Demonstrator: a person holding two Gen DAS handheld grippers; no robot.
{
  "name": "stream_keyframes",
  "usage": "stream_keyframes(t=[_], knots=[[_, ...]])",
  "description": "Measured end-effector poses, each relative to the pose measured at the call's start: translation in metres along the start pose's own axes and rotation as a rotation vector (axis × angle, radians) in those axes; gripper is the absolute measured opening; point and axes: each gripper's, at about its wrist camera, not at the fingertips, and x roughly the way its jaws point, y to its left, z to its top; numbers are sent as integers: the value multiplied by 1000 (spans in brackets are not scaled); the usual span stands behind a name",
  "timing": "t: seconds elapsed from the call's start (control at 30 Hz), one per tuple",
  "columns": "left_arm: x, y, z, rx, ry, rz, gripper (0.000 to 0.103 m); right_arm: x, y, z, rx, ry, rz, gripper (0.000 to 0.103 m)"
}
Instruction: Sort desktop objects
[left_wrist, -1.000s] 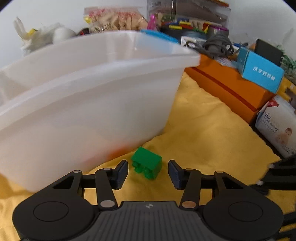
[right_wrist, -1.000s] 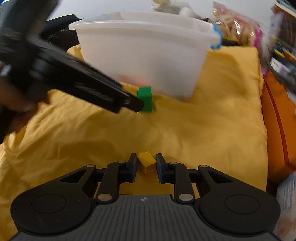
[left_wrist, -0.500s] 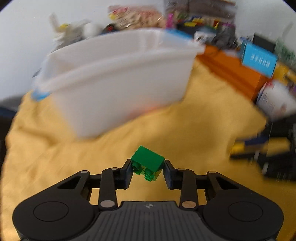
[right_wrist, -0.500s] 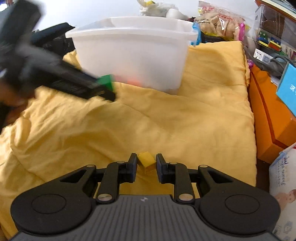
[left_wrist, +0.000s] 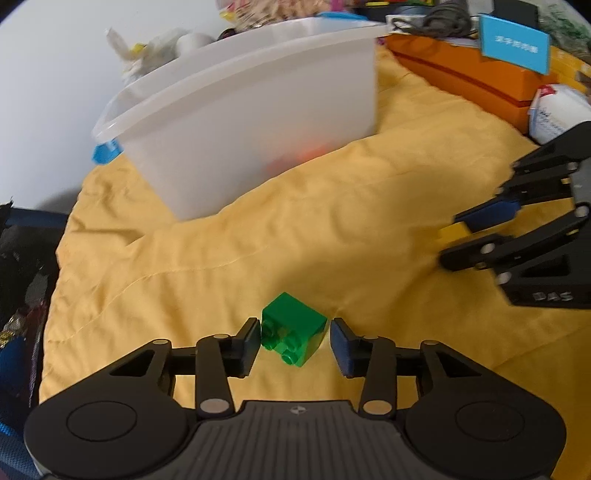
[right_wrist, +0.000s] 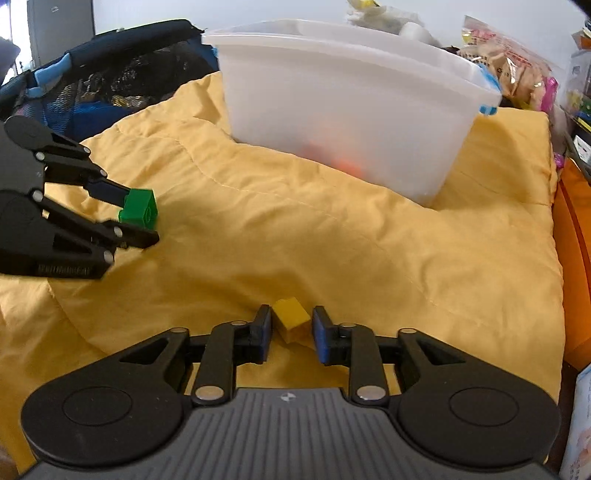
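Between the jaws of the left gripper (left_wrist: 294, 341) sits a green block (left_wrist: 293, 328), a glossy hard-plastic toy brick with round studs turned toward the camera. Its left face touches the left pad; a thin gap shows beside the right pad, so the jaws stand partly spread around it, and whether they truly pinch it cannot be told. In the right wrist view the same green block (right_wrist: 139, 211) shows between the black fingers of the left gripper (right_wrist: 138, 218), just above the cloth.

The right gripper (right_wrist: 290, 334) has its jaws narrowed around a small yellow block (right_wrist: 291, 319), a smooth, boxy brick. The blue-faced pads stand just beside its two sides; firm contact cannot be made out. From the left wrist view the yellow block (left_wrist: 453, 233) peeks out between the fingers of the right gripper (left_wrist: 458, 236).

Under both lies a yellow cloth (right_wrist: 332, 236), soft and quilted, rumpled into folds with a stitched seam running across it. On it stands a white bin (right_wrist: 343, 122), a translucent plastic tub with a rolled rim and a blue handle clip (right_wrist: 487, 107); something orange glows dimly through its wall near the bottom.

To the right of the cloth is an orange box (left_wrist: 461, 74) with a blue carton (left_wrist: 515, 44) on it. To the left lies a dark mesh bag (right_wrist: 110, 74) with blue trim. Behind the bin are crinkly snack packets (right_wrist: 506, 62) against a pale wall.
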Motion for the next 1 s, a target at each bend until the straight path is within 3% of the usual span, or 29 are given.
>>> stream_keyframes(t=[0.23, 0.37, 0.43, 0.63, 0.87, 1.0], knots=[[-6, -9, 4, 1, -16, -11, 50, -5, 2, -3, -6, 4, -20, 32], [-14, -2, 1, -51, -23, -36, 51, -9, 2, -5, -8, 5, -33, 34], [-18, 2, -4, -86, -24, -39, 52, -13, 0, -8, -14, 1, -52, 40], [-10, 10, -13, -132, -12, -63, 53, -24, -8, -15, 23, -4, -48, 41], [2, 22, -4, -172, -17, -79, 53, -9, 2, 0, -46, -16, -35, 40], [4, 27, -3, -183, -27, -87, 53, -17, 14, 7, -151, -67, -82, 39]])
